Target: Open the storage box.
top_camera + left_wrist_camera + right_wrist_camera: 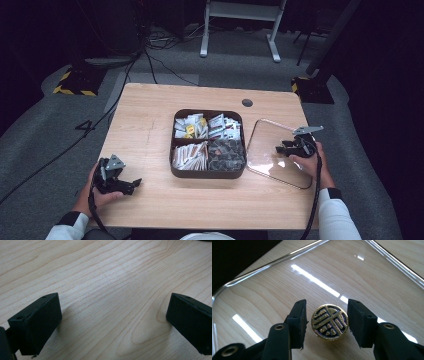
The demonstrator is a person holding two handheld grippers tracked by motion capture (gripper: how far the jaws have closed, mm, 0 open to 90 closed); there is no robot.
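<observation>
1. Left tool rests on the bench at the near left corner, well apart from the compartment box. In the left gripper view its jaws stand wide, with bare wood grain between them and nothing held or touched beyond the bench surface.

2. Compartment box sits mid-bench, uncovered; four sections hold packets, the near right one darker wrapped pieces. Neither tool is at it.

3. Clear lid lies flat on the bench just right of the box. Its gold knob, round with a dark embossed pattern, faces up.

4. Right tool brackets the knob. Jaws are part-way open; a thin gap shows on each side between pad and knob, so no pinch at present. In the high view the right tool sits over the lid's near right part.

5. Step in hand, judged: grasp or release of the lid by its knob; which one, cannot tell.

6. To do it well if grasping: centre the knob between the pads, close squarely on its rim, lift straight up, keep the lid level.

7. Risk, judged: polished round knob may slip from an off-centre pinch; lid would tilt.
</observation>
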